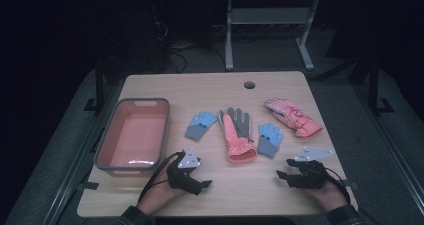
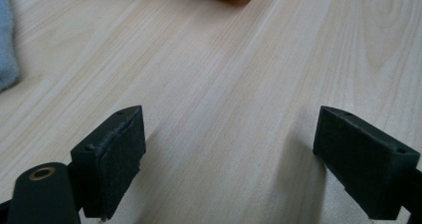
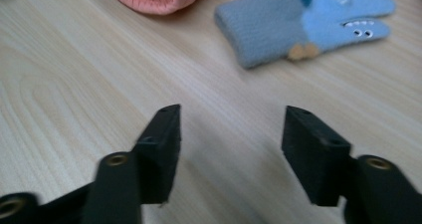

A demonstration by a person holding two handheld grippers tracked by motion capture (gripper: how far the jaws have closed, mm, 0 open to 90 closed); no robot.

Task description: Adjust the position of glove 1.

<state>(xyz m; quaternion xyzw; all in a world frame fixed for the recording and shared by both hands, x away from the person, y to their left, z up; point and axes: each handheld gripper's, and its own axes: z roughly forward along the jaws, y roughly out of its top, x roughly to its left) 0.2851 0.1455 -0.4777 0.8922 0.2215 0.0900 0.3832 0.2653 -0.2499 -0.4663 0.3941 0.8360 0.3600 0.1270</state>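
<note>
— At six o'clock on the bench point(image 1: 210, 87), what do both grippers hold?
— Nothing. The left gripper point(image 1: 205, 183) spreads its fingers wide; the right gripper point(image 1: 280, 176) keeps its fingers partly apart.
— And the nearest glove?
— The blue glove point(image 1: 269, 139) lies at eleven o'clock from the right gripper, untouched.

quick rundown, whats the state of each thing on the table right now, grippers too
left gripper: open, nothing between its jaws, low over bare wood
right gripper: open, holding nothing
bin: upright, empty
left blue glove: lying flat, untouched
right blue glove: flat, cuff towards the person
coral and grey glove: flat, between the blue ones
pink glove: lying at the far right, untouched
</note>
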